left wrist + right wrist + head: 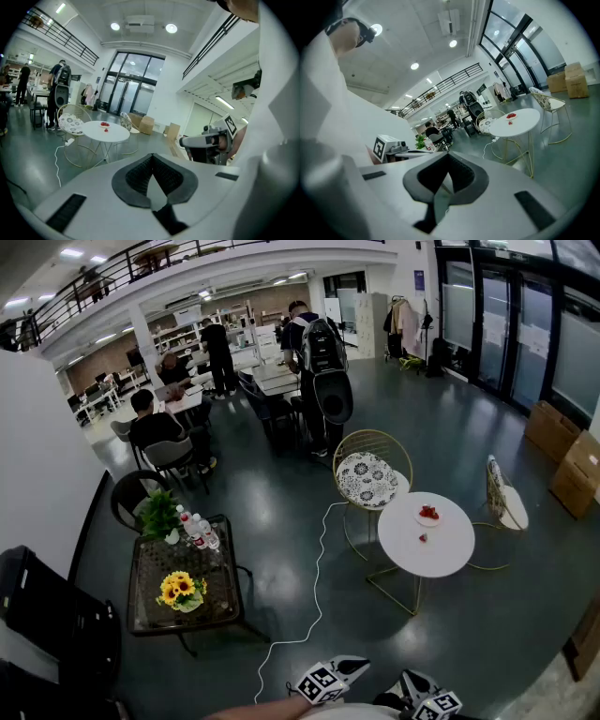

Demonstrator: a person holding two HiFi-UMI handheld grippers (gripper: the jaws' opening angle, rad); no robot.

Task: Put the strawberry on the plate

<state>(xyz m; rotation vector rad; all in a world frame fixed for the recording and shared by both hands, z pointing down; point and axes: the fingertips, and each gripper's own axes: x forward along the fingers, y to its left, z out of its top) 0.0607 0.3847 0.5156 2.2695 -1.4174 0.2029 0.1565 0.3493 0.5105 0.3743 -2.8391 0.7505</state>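
A round white table (441, 549) stands some way off across the dark floor. On it sits a small plate (428, 515) holding red strawberries, and a single loose strawberry (424, 537) lies on the tabletop just in front of the plate. Both grippers are held low and close to my body, far from the table. The left gripper (349, 668) and right gripper (419, 688) show only at the bottom edge. In the left gripper view the left gripper (151, 159) is shut and empty, with the table (110, 133) in the distance. The right gripper (447, 158) is also shut with nothing in it, the plate (512, 115) far ahead.
Two gold wire chairs (372, 470) (502, 498) flank the table. A white cable (317, 587) runs over the floor. A dark glass side table (150, 592) carries sunflowers (180, 589) and bottles. Cardboard boxes (562, 451) sit at the right wall. People stand and sit at the back.
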